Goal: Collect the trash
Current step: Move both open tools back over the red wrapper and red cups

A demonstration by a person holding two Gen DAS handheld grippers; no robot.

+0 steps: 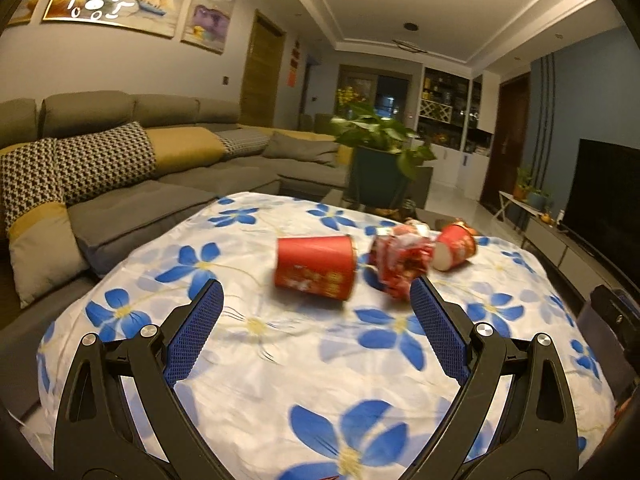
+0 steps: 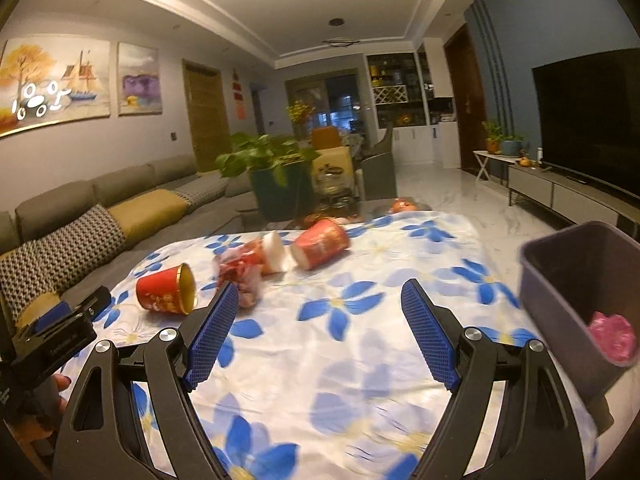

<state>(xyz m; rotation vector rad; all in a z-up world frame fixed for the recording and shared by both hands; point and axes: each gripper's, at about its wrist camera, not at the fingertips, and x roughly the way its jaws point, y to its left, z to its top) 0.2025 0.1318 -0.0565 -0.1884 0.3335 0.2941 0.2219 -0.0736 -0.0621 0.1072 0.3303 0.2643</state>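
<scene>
Left wrist view shows the left tongs (image 1: 316, 300) spread wide toward a tipped red cup (image 1: 315, 266), right tongs (image 2: 316, 300) likewise wide, near the bin (image 2: 580, 300) for drops.

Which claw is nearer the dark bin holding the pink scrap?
Right. The bin sits just beside the right claw; the left claw is across the table by the cups.

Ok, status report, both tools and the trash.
Left tool open, empty. Right tool open, empty. Three red cups lying on floral cloth; pink scrap in grey bin. Path clear.
</scene>
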